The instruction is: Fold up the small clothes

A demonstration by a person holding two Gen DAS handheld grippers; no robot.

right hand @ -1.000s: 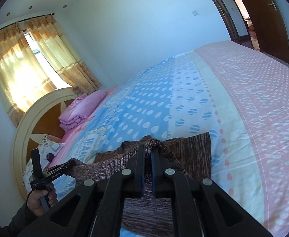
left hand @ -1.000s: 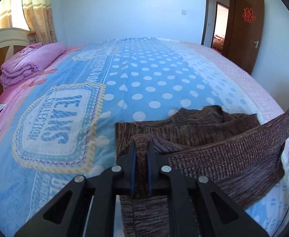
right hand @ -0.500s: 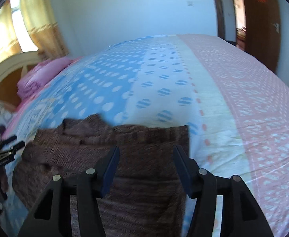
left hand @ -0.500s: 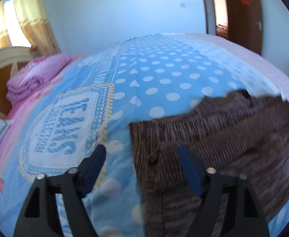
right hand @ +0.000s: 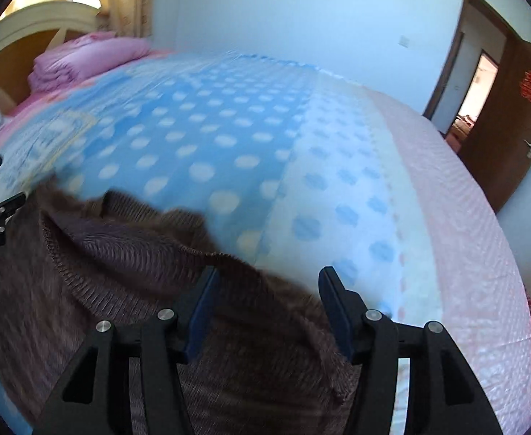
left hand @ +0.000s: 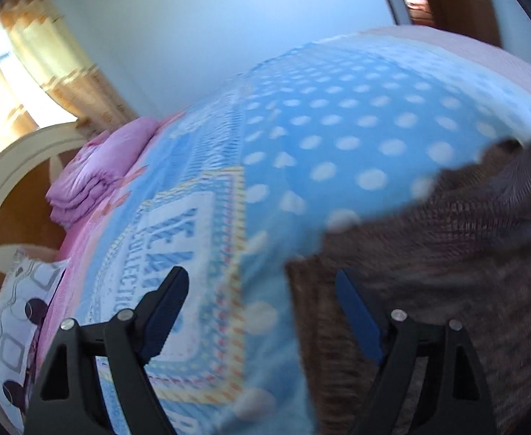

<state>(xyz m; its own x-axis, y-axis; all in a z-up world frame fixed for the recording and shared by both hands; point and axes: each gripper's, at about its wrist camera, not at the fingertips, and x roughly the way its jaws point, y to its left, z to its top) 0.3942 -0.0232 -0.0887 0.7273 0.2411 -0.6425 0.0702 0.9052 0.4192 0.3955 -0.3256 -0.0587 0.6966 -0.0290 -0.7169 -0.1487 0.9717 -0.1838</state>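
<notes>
Brown knit garment (right hand: 127,290) on bedspread (right hand: 229,137), both grippers (left hand: 258,301) (right hand: 265,301) just sprung apart, gripping nothing (door (right hand: 512,108) right view only)

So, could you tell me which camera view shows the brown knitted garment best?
The right wrist view: the brown knitted garment spreads across the lower frame, its ribbed edge and folds readable. The left wrist view catches only a blurred part at its right side.

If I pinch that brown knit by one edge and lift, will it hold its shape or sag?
Probably sag: the brown knit already lies in soft rumpled folds on the bedspread, so it looks floppy. Its ribbed texture should give the pads decent grip, so slipping seems unlikely. Pushing it would likely bunch it rather than slide it flat.
</notes>
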